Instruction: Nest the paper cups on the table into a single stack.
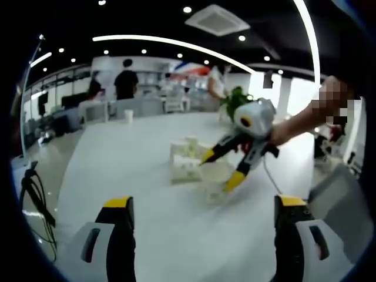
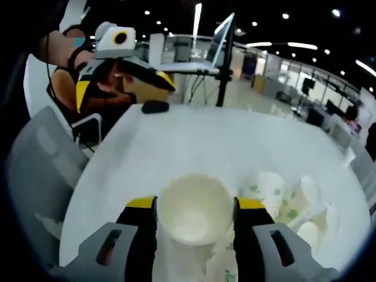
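Several white paper cups (image 1: pixel 185 161) sit bunched near the middle of the white round table (image 1: pixel 135 176). My left gripper (image 1: pixel 204 202) hangs open over bare table short of them. My right gripper (image 1: pixel 222 169), black with yellow tips, reaches in from the right just above the cluster. In the right gripper view, my right gripper (image 2: pixel 195 204) is shut on an upright white paper cup (image 2: pixel 194 214), whose open mouth faces the camera. More cups (image 2: pixel 267 191), some with green print, lie and stand to the right of it. The left gripper (image 2: pixel 124 88) hovers open across the table.
A grey chair (image 2: pixel 41 170) stands at the table's left edge, and another grey chair (image 1: pixel 341 194) is on the right. A small black object (image 2: pixel 154 106) lies at the table's far edge. People and desks are far behind; a tripod (image 1: pixel 35 188) stands on the floor.
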Demonstrator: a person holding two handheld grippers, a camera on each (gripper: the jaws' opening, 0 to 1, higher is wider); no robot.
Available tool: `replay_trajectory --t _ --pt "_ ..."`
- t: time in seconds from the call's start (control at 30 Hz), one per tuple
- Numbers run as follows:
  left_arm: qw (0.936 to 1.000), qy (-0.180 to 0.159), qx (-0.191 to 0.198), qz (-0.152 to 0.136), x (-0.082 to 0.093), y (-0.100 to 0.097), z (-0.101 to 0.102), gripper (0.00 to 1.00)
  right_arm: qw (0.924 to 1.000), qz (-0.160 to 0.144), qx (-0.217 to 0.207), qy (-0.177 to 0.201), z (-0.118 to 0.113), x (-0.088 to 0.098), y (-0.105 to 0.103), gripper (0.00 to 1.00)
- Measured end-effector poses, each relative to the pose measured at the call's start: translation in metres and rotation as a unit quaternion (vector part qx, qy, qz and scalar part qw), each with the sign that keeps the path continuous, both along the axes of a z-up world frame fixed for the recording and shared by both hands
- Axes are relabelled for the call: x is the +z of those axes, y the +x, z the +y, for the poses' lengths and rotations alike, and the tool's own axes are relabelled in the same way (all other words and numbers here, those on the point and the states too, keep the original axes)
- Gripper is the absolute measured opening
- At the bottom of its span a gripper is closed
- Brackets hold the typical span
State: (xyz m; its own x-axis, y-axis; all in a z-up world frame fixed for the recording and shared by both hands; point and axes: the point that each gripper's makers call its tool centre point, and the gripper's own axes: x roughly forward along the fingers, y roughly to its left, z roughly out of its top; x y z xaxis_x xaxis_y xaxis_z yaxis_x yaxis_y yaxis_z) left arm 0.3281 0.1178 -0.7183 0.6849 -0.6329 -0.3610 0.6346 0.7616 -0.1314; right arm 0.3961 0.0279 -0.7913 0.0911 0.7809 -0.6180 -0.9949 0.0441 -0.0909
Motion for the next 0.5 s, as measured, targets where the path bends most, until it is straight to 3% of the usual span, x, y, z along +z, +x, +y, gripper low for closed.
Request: replay_trajectory --t 0.5 --pt "1.0 -0.003 -0.004 -0.007 0.0062 0.0015 -0.0028 0.97 0.9999 -0.001 -0.011 0.002 -0.0052 0.0086 0.0002 0.47"
